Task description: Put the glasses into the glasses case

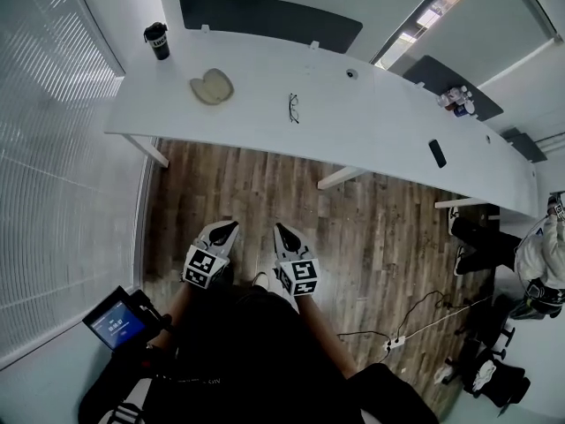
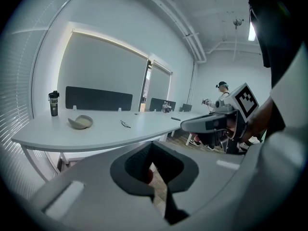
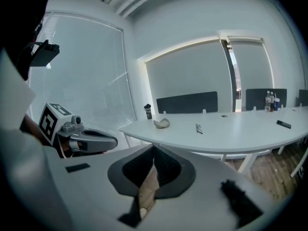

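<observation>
**Head view.** The white table (image 1: 371,122) curves across the upper half of the frame. The glasses (image 1: 293,108) lie on it at the upper middle. They are well apart from the glasses case (image 1: 212,87) to their left, which lies spread open, probably so the glasses can go straight in. A black bottle (image 1: 157,41) stands at the table's upper left end and a phone (image 1: 437,153) lies toward the right; neither looks to belong to the task. The left claw (image 1: 228,230) and right claw (image 1: 282,233) sit side by side at the lower middle, over the wooden floor (image 1: 380,237). Both are short of the table's edge, so nothing has been reached yet.

**Left gripper view.** The left claw (image 2: 151,146) has its pads together with nothing between them. It points toward the table, where the glasses case (image 2: 80,122) and the glasses (image 2: 125,123) show at the middle left. The right claw (image 2: 186,125) juts in from the right at a similar height.

**Right gripper view.** The right claw (image 3: 153,150) is closed and empty too. The glasses (image 3: 198,128) lie just right of centre, with the glasses case (image 3: 161,123) and the bottle (image 3: 147,111) to their left. The left claw (image 3: 113,141) enters from the left edge.

Closed, empty claws held low fit an approach to the table. One of them will have to open before it can take the glasses.
</observation>
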`<state>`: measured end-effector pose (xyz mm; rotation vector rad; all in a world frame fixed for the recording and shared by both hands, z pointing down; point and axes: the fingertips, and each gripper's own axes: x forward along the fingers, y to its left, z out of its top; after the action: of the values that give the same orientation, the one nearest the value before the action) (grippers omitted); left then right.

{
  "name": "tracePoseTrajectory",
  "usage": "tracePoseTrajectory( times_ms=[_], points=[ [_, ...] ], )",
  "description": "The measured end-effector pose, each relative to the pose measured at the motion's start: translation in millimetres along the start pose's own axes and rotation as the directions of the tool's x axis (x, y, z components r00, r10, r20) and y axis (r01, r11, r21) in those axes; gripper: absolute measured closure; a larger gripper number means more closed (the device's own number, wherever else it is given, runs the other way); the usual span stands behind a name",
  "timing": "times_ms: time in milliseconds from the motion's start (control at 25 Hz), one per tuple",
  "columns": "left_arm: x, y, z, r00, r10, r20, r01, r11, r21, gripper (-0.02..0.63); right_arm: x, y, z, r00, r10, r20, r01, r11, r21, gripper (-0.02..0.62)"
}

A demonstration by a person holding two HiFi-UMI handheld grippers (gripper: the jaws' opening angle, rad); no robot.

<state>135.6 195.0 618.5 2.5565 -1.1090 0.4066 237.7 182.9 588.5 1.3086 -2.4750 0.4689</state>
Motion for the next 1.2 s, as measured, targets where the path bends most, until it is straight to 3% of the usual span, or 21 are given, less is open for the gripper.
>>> tracePoseTrajectory(
  times_ms=[400, 560, 840, 1200],
  points=[
    [-37, 116, 16, 0.998, 0.045, 0.047, -0.040, 0.994, -0.097, 0.601, 97, 78, 36, 0.995, 0.084, -0.058, -0.088, 0.994, -0.067, 0.588],
    [-48, 156, 24, 0.997, 0.058, 0.051, -0.052, 0.993, -0.102, 0.601, 132, 99, 53, 0.992, 0.105, -0.065, -0.110, 0.990, -0.086, 0.588],
    [-50, 215, 35, 0.993, 0.079, 0.088, -0.072, 0.995, -0.071, 0.601, 171, 88, 81, 0.997, 0.057, -0.043, -0.061, 0.993, -0.102, 0.588],
    [-20, 232, 44, 0.994, 0.095, 0.049, -0.091, 0.994, -0.066, 0.601, 196, 56, 94, 0.999, 0.049, -0.011, -0.050, 0.997, -0.066, 0.588]
  ],
)
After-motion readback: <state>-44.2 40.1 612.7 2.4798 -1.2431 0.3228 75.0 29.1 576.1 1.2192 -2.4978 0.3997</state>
